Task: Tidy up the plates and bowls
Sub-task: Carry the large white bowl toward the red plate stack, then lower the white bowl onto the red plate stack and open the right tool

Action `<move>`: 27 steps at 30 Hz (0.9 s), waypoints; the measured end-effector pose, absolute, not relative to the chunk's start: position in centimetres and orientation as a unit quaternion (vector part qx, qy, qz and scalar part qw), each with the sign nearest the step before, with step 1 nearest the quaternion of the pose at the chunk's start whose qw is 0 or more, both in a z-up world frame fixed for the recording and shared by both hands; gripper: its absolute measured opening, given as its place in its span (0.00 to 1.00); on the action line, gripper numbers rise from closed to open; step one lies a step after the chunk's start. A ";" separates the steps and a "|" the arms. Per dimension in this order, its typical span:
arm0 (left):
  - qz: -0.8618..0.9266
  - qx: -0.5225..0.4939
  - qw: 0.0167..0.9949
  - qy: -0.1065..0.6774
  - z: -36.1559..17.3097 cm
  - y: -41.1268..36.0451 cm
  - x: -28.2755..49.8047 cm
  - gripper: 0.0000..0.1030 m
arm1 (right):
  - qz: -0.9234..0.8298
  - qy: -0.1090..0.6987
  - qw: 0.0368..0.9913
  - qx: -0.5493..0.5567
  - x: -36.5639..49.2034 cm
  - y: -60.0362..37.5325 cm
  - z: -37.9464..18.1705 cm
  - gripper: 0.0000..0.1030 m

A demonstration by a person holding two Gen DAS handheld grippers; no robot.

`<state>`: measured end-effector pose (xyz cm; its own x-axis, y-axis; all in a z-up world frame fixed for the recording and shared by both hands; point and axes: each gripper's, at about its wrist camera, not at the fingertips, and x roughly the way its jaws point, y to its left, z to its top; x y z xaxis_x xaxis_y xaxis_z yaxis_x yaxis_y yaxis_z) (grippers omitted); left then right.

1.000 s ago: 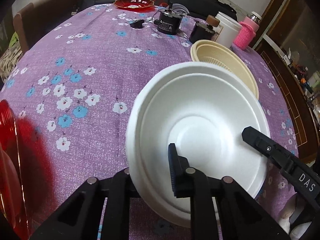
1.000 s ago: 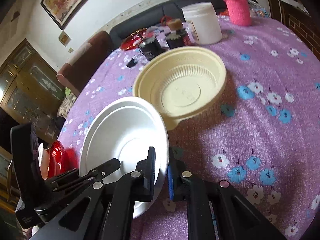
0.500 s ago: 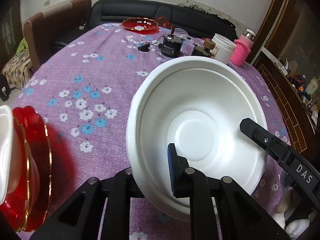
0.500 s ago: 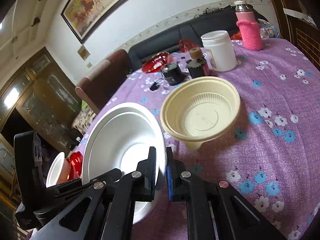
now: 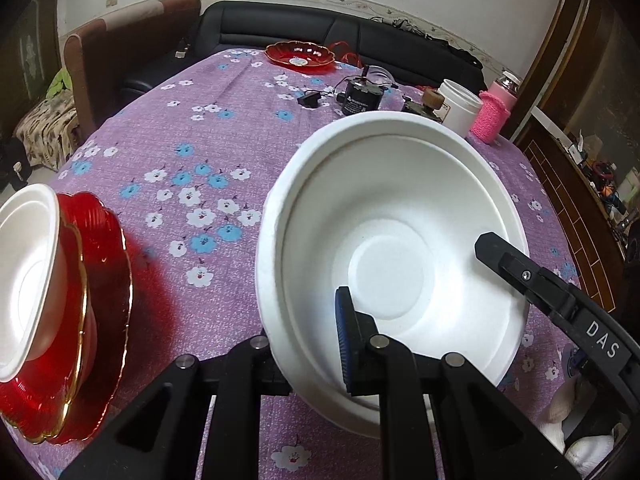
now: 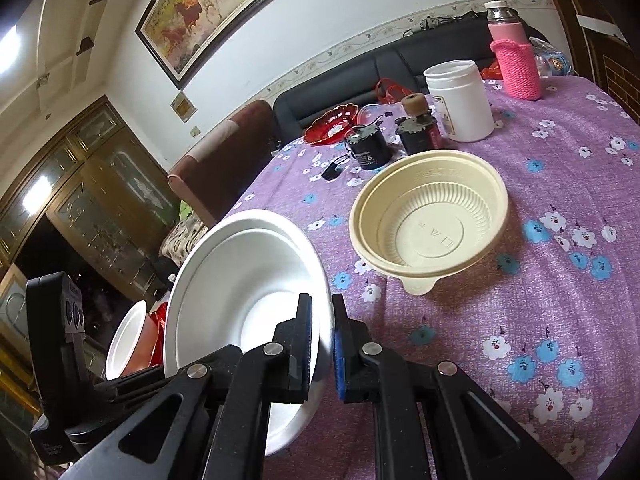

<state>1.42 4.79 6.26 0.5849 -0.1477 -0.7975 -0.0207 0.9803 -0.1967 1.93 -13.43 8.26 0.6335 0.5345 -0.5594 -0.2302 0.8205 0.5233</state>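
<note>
A large white foam bowl (image 5: 384,240) hangs tilted above the purple flowered tablecloth, held from two sides. My left gripper (image 5: 308,344) is shut on its near rim, one blue pad inside the bowl and the other finger hidden beneath. My right gripper (image 6: 323,320) is shut on the bowl's (image 6: 240,280) right rim, and one of its fingers (image 5: 516,268) shows in the left wrist view. A cream ribbed plastic bowl (image 6: 432,220) sits on the cloth to the right. At the left, a stack of red plates (image 5: 104,280) carries a smaller white bowl (image 5: 24,272).
Across the table stand a red dish (image 5: 299,54), a black jar (image 5: 360,98), a white tub (image 6: 460,100) and a pink-sleeved bottle (image 6: 516,64). A black sofa (image 5: 280,24) and a brown chair (image 5: 120,48) stand beyond the table's far edge.
Both grippers rose with the white bowl, which now tilts more steeply. The red plate stack with its small white bowl has come into the left wrist view; the cream bowl is hidden there.
</note>
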 end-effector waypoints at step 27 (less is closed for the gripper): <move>-0.009 -0.163 0.912 0.375 12.6 16.9 -5.5 0.15 | 0.280 0.323 0.884 0.186 -1.5 -2.7 14.9 0.10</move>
<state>-5.51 16.91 12.57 0.7183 -0.1388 -0.6817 -0.1061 0.9466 -0.3045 -1.53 -2.68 14.95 0.6340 0.6158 -0.4678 -0.3749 0.7738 0.5105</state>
